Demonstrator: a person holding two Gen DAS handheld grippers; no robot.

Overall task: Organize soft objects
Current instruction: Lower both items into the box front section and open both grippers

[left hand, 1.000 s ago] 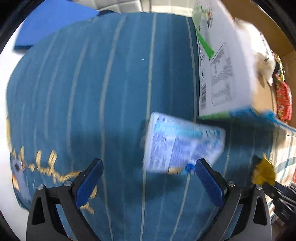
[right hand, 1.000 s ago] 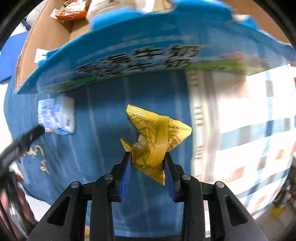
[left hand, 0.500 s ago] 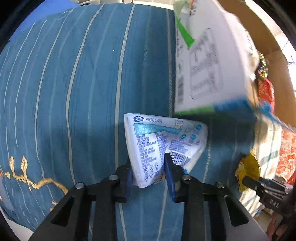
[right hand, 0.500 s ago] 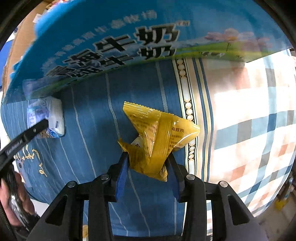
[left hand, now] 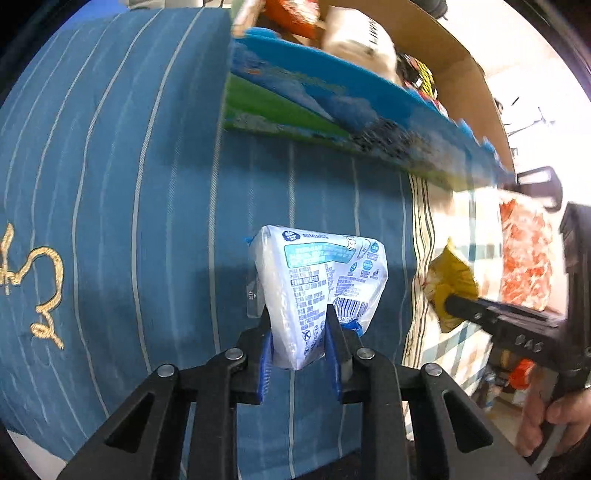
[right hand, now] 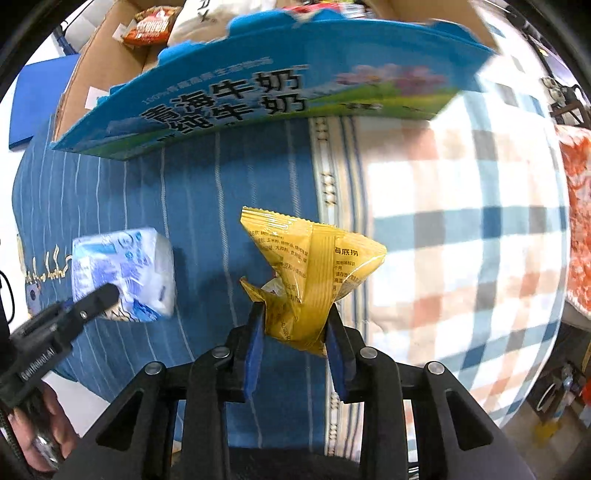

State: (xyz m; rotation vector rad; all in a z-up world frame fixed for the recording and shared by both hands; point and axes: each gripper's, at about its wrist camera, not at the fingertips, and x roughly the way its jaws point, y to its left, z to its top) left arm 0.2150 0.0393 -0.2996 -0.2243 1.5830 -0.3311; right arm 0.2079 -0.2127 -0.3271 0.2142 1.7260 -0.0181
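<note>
My left gripper [left hand: 297,332] is shut on a white and blue tissue pack [left hand: 321,288] and holds it above the blue striped cloth [left hand: 129,184]. My right gripper [right hand: 293,332] is shut on a crumpled yellow snack packet [right hand: 310,266], also lifted above the cloth. Each gripper shows in the other's view: the tissue pack [right hand: 122,273] at the left of the right wrist view, the yellow packet [left hand: 448,284] at the right of the left wrist view. A cardboard box with a blue milk-carton flap [right hand: 277,85] stands just beyond, holding snack bags [right hand: 151,29].
The blue cloth joins a checked blanket [right hand: 461,229] on the right. An orange and white patterned fabric [left hand: 524,254] lies at the far right. A blue pad [right hand: 33,99] lies at the far left beyond the cloth. The box's brown wall [left hand: 454,74] rises behind its contents.
My left gripper closed on the tissue pack that lay on the cloth and lifted it. My right gripper kept hold of the yellow packet. Both views have shifted relative to the box.
</note>
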